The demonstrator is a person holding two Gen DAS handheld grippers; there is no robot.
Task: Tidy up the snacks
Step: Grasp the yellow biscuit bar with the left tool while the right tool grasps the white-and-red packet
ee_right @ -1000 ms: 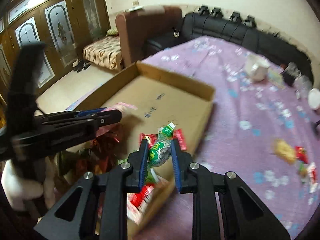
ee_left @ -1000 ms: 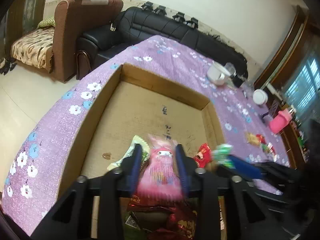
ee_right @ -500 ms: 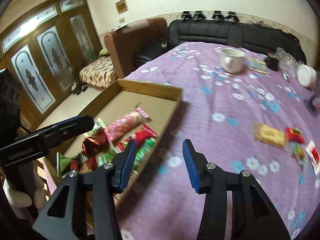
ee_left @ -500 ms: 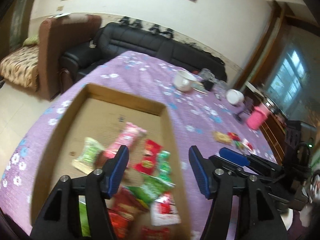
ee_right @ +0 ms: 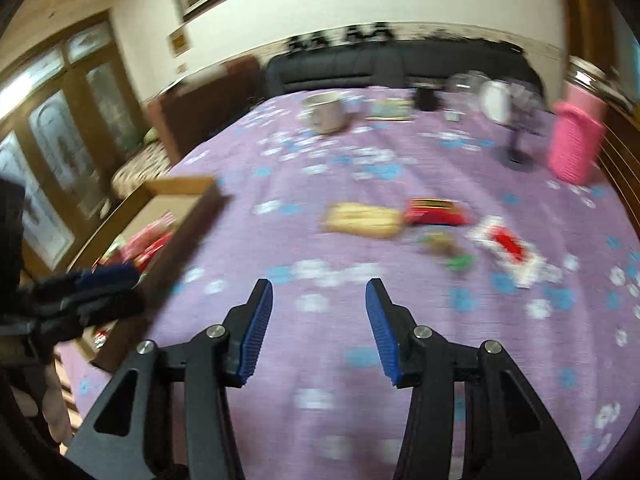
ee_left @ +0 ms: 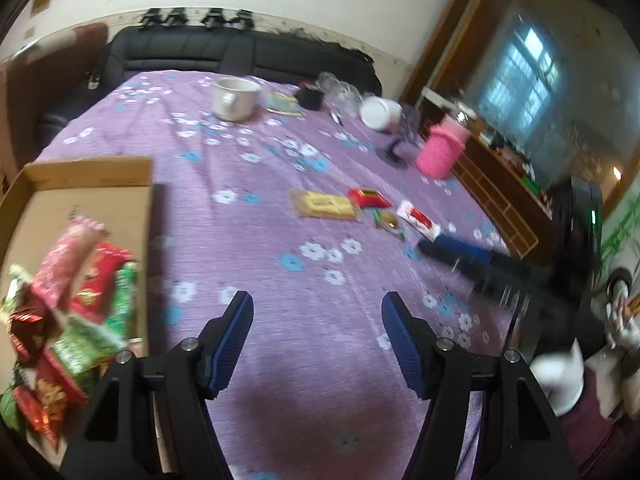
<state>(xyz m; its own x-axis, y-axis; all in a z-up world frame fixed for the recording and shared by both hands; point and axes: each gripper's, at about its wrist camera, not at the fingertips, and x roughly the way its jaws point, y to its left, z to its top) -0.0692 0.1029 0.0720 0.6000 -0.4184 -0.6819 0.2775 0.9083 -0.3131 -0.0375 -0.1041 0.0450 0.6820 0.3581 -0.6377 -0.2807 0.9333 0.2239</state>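
Note:
My left gripper (ee_left: 318, 308) is open and empty above the purple flowered tablecloth (ee_left: 248, 248). My right gripper (ee_right: 319, 292) is open and empty too; it also shows in the left wrist view (ee_left: 452, 250). A cardboard box (ee_left: 86, 176) at the left holds several snack packets, among them a pink one (ee_left: 66, 256). Loose snacks lie on the cloth ahead: a yellow biscuit packet (ee_left: 324, 204), a red packet (ee_left: 368, 197), a small green-wrapped one (ee_left: 389, 221) and a white-and-red one (ee_left: 418, 217). The same snacks show blurred in the right wrist view (ee_right: 362, 220).
A white mug (ee_left: 234, 98), a white bowl (ee_left: 380, 112), a pink knitted container (ee_left: 440, 152), a black box (ee_left: 310, 98) and glassware stand at the table's far side. A black sofa (ee_left: 240, 54) lies beyond. A wooden cabinet (ee_left: 500, 196) is at the right.
Both grippers let go of their snacks into the box, opened, and swung right, away from the box toward the loose snacks on the cloth.

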